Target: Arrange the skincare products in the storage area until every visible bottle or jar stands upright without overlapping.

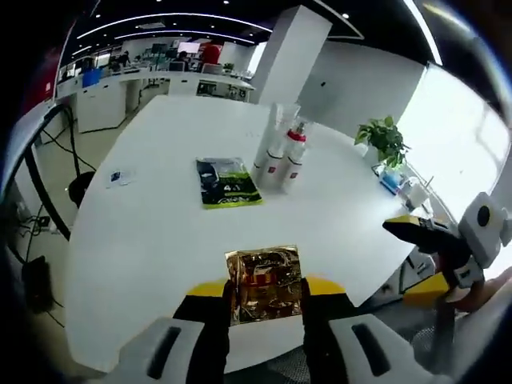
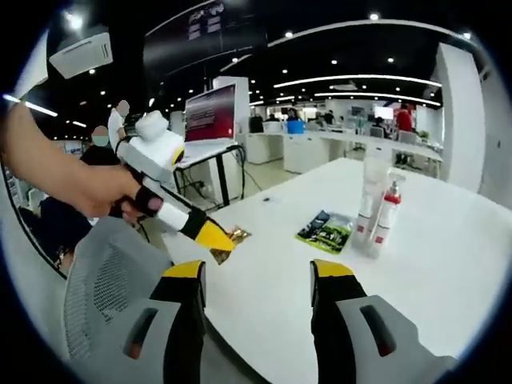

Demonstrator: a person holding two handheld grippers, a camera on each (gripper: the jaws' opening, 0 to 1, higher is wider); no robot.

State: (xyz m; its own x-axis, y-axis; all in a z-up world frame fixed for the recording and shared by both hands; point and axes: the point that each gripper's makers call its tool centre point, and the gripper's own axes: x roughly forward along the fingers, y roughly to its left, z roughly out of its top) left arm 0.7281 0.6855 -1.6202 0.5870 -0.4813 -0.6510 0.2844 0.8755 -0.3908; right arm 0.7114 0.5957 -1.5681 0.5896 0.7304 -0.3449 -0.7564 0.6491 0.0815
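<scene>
My left gripper is shut on a gold foil sachet over the near edge of the white table. In the right gripper view a hand holds that gripper, with the gold sachet at its tip. A green and black packet lies flat mid-table. Just behind it stand white tubes and a red-capped bottle, all upright and close together. The right gripper view shows the packet and the red-capped bottle too. My right gripper is open and empty, off the table edge.
A grey mesh chair sits below the left gripper by the table edge. A potted plant stands past the far right of the table. A small card lies at the table's left. My right gripper enters from the right.
</scene>
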